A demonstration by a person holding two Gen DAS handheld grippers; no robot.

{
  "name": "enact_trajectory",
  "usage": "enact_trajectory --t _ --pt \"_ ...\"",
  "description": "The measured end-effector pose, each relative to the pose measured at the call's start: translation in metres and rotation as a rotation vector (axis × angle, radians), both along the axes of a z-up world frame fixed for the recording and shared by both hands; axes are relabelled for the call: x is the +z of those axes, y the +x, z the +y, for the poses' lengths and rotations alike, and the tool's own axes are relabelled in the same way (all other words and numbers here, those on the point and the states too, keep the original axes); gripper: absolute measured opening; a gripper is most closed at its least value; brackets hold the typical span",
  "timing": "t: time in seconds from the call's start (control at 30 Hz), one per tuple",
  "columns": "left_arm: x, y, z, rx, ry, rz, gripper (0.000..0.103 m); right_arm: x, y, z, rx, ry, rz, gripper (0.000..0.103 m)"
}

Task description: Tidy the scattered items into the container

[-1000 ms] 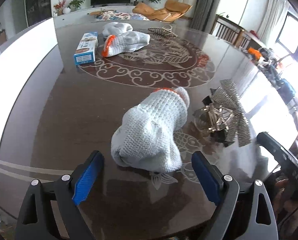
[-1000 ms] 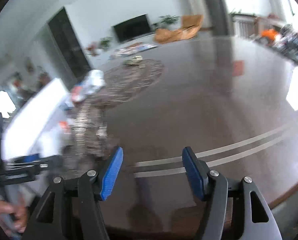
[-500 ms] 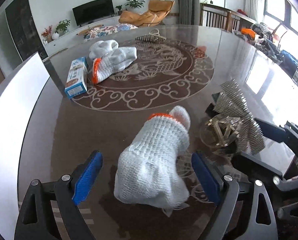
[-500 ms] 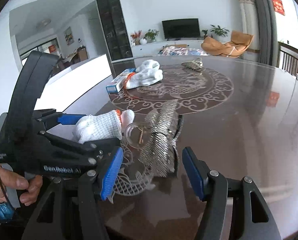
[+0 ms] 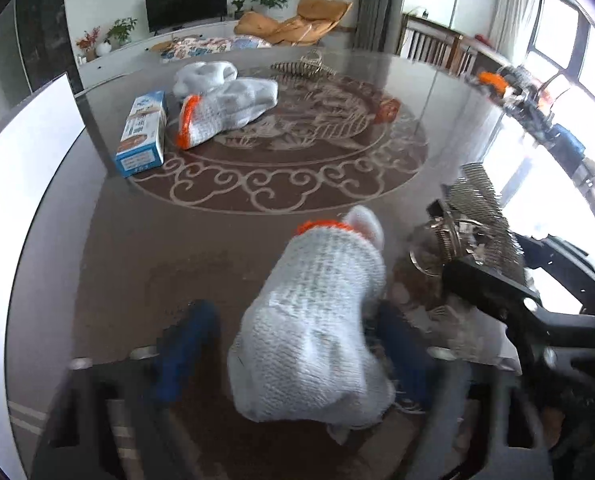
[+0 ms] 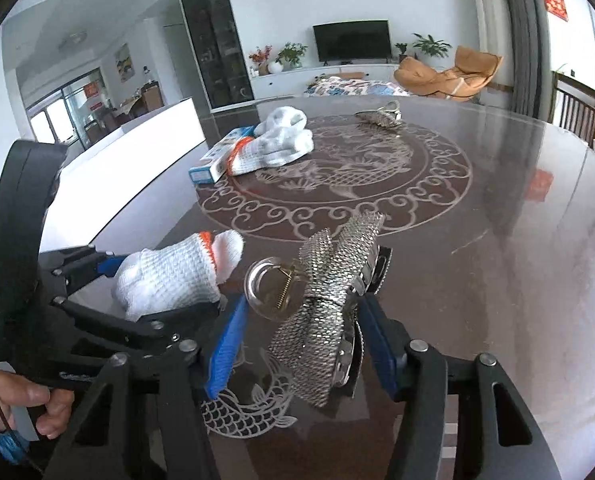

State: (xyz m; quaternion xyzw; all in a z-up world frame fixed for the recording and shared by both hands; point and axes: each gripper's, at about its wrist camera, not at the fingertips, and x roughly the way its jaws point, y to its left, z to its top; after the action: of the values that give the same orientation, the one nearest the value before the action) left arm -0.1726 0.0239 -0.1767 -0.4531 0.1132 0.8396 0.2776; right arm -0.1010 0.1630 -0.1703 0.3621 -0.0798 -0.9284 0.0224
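Observation:
A white knit glove [image 5: 317,320] with an orange cuff lies on the dark table [image 5: 117,260]. My left gripper [image 5: 297,316] straddles it and its jaws are closing; the right pad is at the glove, while the left pad [image 5: 193,340] is still a sliver away. Just right of the glove lies a silver mesh bow hair clip [image 6: 329,312] with a clear round part. My right gripper [image 6: 303,320] has the clip between its blue pads. These jaws are closing too, with a gap left at the left pad [image 6: 225,352]. The glove [image 6: 177,276] also shows there.
Farther back lie a blue-and-white box [image 5: 143,134], two more white gloves [image 5: 233,110] and another metal clip [image 5: 301,68]. A tall white panel [image 5: 17,200] runs along the table's left edge. A person's hand [image 6: 29,404] grips the left tool.
The right gripper swung left from bare table to sit around the hair clip. Both grippers' jaws have narrowed. The left gripper stayed over the glove.

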Motion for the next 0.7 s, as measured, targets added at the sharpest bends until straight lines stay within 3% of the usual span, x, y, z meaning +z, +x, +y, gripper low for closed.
enact_trajectory --t 0.03,0.07,0.1,0.13,0.33,0.5,0.7 --pt "0.002 0.001 0.0 0.001 0.003 -0.007 0.04 0.002 0.003 0.002 -0.006 -0.007 0.002 0.051" --pt "0.003 0.001 -0.001 0.006 0.008 -0.022 0.04 0.005 0.005 0.004 -0.012 -0.013 0.003 0.046" --pt "0.005 0.002 -0.001 0.011 0.013 -0.034 0.038 0.007 0.008 0.006 -0.018 -0.018 0.005 0.032" --pt "0.006 0.004 -0.002 0.013 0.018 -0.043 0.038 0.009 0.012 0.008 -0.025 -0.022 0.006 0.026" --pt "0.016 0.019 -0.006 0.047 0.03 -0.063 0.038 0.015 0.026 0.016 -0.049 -0.034 0.006 0.017" --pt "0.018 0.023 -0.016 0.091 0.059 -0.112 0.038 0.025 0.038 0.024 -0.067 -0.072 0.022 0.014" --pt "0.024 0.025 -0.024 0.114 0.077 -0.116 0.038 0.034 0.048 0.034 -0.094 -0.122 0.029 0.012"
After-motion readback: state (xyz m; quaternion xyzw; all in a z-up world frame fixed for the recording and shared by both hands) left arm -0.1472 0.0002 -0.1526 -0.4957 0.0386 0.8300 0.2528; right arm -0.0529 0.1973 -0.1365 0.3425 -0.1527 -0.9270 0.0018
